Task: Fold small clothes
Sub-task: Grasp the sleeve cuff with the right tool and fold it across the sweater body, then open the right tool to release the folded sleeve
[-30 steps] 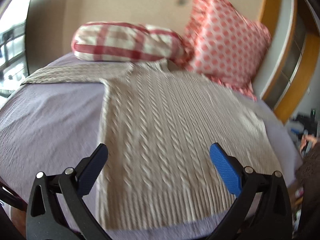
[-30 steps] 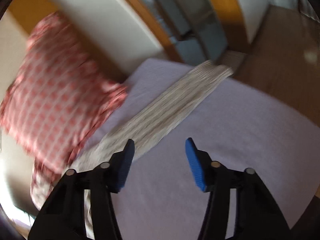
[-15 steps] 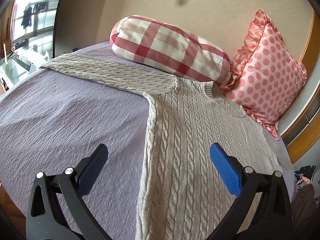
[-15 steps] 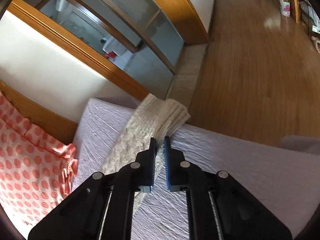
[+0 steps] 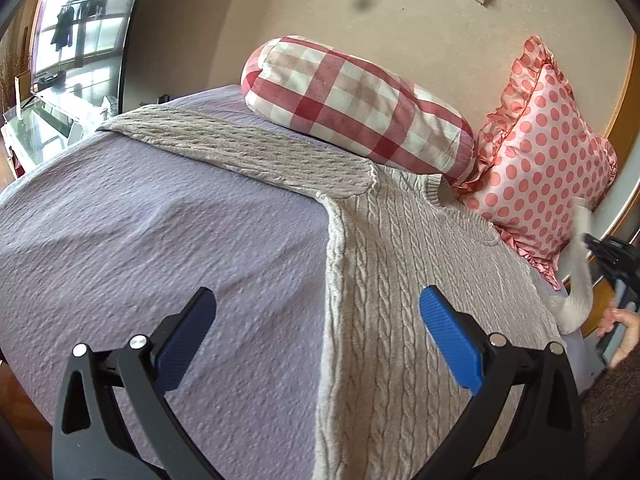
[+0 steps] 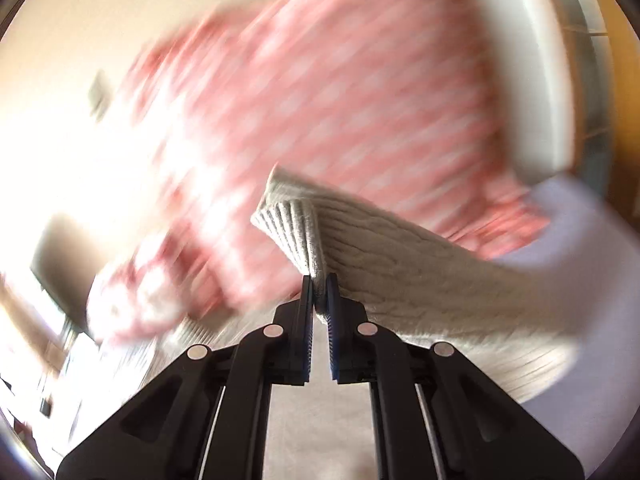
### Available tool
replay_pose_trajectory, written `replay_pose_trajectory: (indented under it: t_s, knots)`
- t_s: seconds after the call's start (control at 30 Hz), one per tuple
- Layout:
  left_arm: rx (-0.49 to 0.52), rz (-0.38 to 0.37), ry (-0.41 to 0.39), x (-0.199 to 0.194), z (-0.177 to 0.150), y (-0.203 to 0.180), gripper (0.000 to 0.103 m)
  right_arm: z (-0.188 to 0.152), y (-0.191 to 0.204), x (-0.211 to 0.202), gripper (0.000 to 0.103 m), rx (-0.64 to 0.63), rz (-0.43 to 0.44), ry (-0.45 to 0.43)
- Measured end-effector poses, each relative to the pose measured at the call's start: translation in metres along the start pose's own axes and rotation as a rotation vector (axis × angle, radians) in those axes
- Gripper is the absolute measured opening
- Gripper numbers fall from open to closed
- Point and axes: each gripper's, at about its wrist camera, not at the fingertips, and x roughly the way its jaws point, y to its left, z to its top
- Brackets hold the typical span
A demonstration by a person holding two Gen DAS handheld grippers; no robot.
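A beige cable-knit sweater [image 5: 404,280] lies flat on the lilac bed [image 5: 160,248], its left sleeve [image 5: 224,144] stretched toward the far left edge. My left gripper [image 5: 316,320] is open and empty, hovering over the sweater's left side seam. My right gripper [image 6: 318,292] is shut on the right sleeve cuff [image 6: 292,220] and holds it lifted off the bed; in the left wrist view the raised sleeve [image 5: 576,276] hangs at the far right beside the right gripper [image 5: 612,258].
A red-checked bolster pillow [image 5: 356,108] and a pink polka-dot pillow [image 5: 548,152] lie at the headboard wall, just behind the sweater's collar. A window and shelf are at the far left. The right wrist view is motion-blurred.
My right gripper, shut on the sleeve cuff, has lifted it and swung toward the pillows. My left gripper shifted slightly left, staying open.
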Motion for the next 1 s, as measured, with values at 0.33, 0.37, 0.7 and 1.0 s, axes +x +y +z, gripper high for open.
replay_pose_trajectory:
  t_s: [0.33, 0.37, 0.7, 1.0]
  knots:
    - [-0.085, 0.095, -0.008, -0.009, 0.029, 0.058, 0.101, -0.101, 0.139, 0.092, 0.007, -0.154, 0.077, 0.271]
    - [-0.097, 0.107, 0.003, -0.006, 0.033, 0.064, 0.101, -0.103, 0.142, 0.091, 0.007, -0.158, 0.071, 0.269]
    - [-0.099, 0.119, -0.022, 0.003, 0.078, 0.083, 0.101, -0.095, 0.149, 0.088, 0.007, -0.116, 0.103, 0.214]
    - [-0.313, 0.059, 0.081, 0.061, 0.109, 0.129, 0.101, -0.141, 0.183, 0.117, 0.032, -0.268, 0.116, 0.482]
